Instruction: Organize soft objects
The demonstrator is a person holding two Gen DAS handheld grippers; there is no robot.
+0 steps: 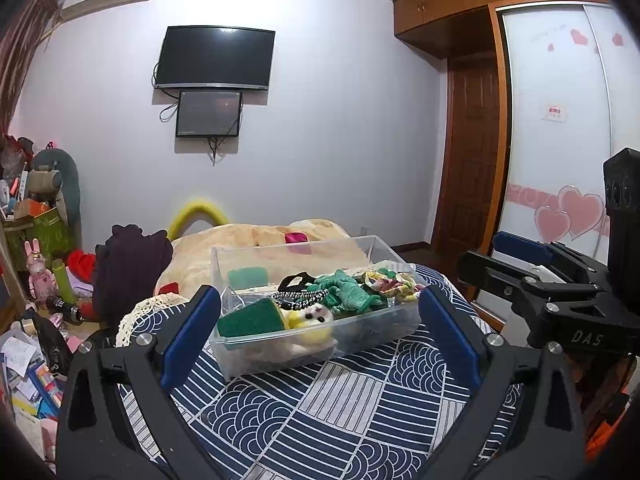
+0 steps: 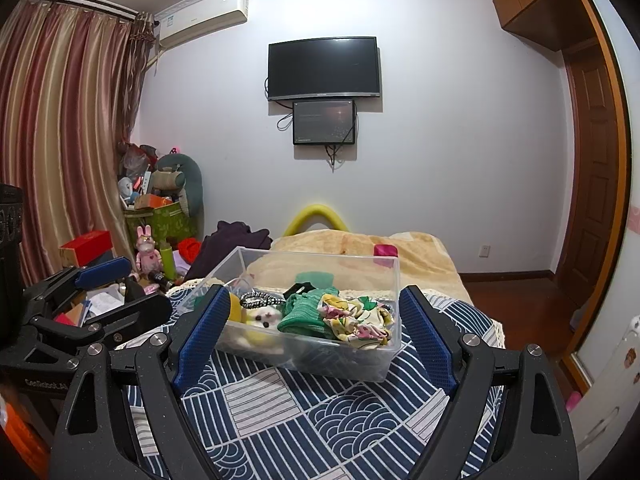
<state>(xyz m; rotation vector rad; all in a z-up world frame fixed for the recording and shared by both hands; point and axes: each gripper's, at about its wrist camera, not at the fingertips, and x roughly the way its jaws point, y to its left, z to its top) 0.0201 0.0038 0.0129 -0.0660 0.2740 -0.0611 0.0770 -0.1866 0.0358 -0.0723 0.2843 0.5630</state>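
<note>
While both of your grippers hang over the near part of the patterned cover (image 1: 320,412), the clear plastic bin (image 1: 312,344) sits further in on that cover, toward its far edge, with the beige blanket (image 1: 256,240) beyond it. Your left gripper (image 1: 320,332) has its jaws spread wide, one blue pad on either side of the bin as seen from its own camera, and nothing is held between them. Your right gripper (image 2: 316,336) is the same: jaws wide apart, empty, framing the bin without touching it.

Inside the bin the soft things lie heaped together. A green and yellow sponge (image 1: 252,318) leans at the left end, a small white and yellow plush toy (image 1: 312,320) lies just beside it, a green knitted piece (image 2: 304,312) fills the middle, and a floral scrunchie (image 2: 356,320) lies at the right end. A black and white beaded band (image 2: 260,300) rests over the toy.
</note>
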